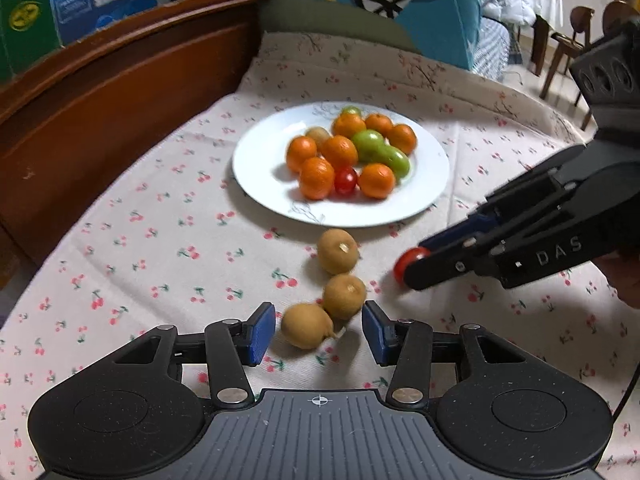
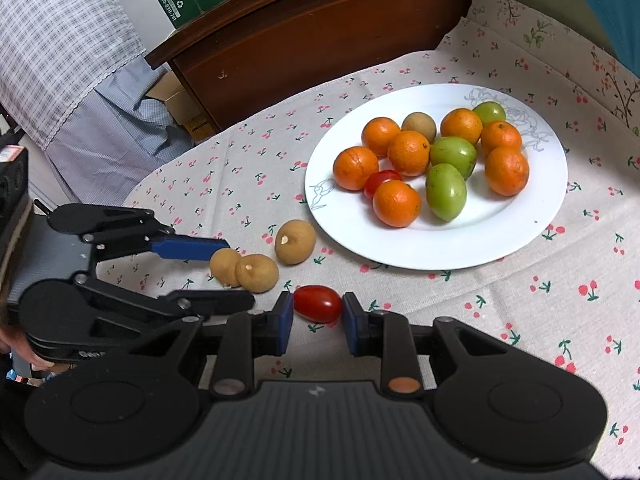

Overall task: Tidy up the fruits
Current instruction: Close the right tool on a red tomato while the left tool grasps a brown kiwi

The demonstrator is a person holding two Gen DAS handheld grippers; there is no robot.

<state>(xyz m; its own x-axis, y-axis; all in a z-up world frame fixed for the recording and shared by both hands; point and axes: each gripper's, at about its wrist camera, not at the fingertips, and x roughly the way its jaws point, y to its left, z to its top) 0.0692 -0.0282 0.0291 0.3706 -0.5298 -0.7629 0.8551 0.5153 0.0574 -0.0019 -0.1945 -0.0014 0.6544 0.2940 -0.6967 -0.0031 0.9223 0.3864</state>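
Observation:
A white plate on the cherry-print cloth holds several oranges, green fruits, a brown fruit and a red tomato. Three brown fruits lie on the cloth in front of it. My left gripper is open, its blue pads on either side of the nearest brown fruit, not touching. My right gripper has its pads close on both sides of a red cherry tomato on the cloth; whether they press it is unclear.
A dark wooden headboard runs along the far left edge. Cardboard boxes stand behind it. A blue cushion lies beyond the plate. Wooden chairs stand at the far right.

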